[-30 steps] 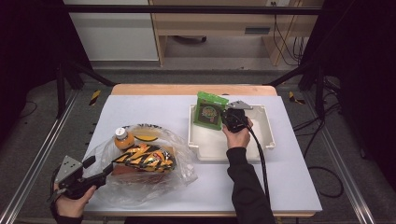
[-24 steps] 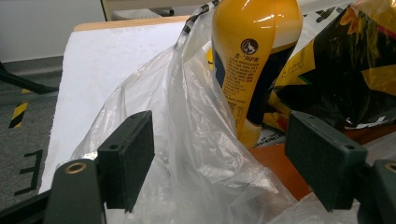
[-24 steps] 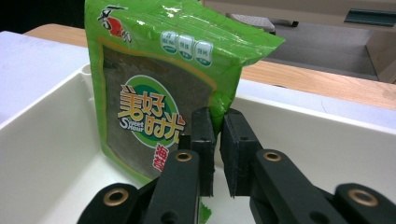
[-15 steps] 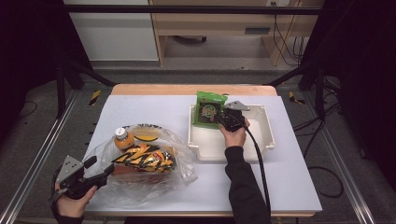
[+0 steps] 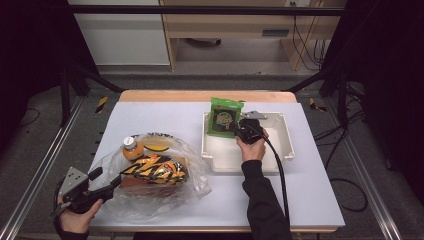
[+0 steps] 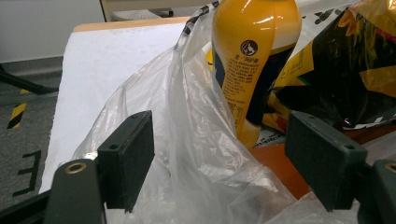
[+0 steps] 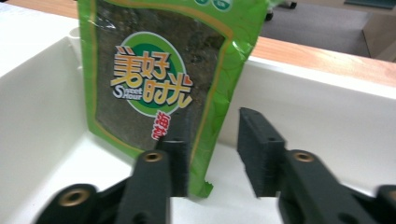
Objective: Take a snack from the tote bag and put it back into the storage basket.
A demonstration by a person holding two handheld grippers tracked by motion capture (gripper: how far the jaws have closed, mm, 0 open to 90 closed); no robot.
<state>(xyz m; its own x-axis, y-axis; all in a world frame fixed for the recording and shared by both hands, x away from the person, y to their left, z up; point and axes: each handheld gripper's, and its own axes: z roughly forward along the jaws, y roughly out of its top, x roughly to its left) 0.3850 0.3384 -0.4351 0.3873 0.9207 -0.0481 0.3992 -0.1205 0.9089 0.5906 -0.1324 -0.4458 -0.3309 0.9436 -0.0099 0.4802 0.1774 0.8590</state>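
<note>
My right gripper (image 7: 212, 154) stands released beside the green pouch (image 7: 163, 70) leaning in the white tray (image 5: 280, 150). It looks light, thin and crinkly; I'd pinch its lower edge. My left gripper (image 6: 219, 163) gapes around the plastic bag (image 6: 187, 154).

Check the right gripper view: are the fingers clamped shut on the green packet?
No: the right gripper stands open, its fingers apart, with the lower corner of the green packet between them in the white tray.
</note>
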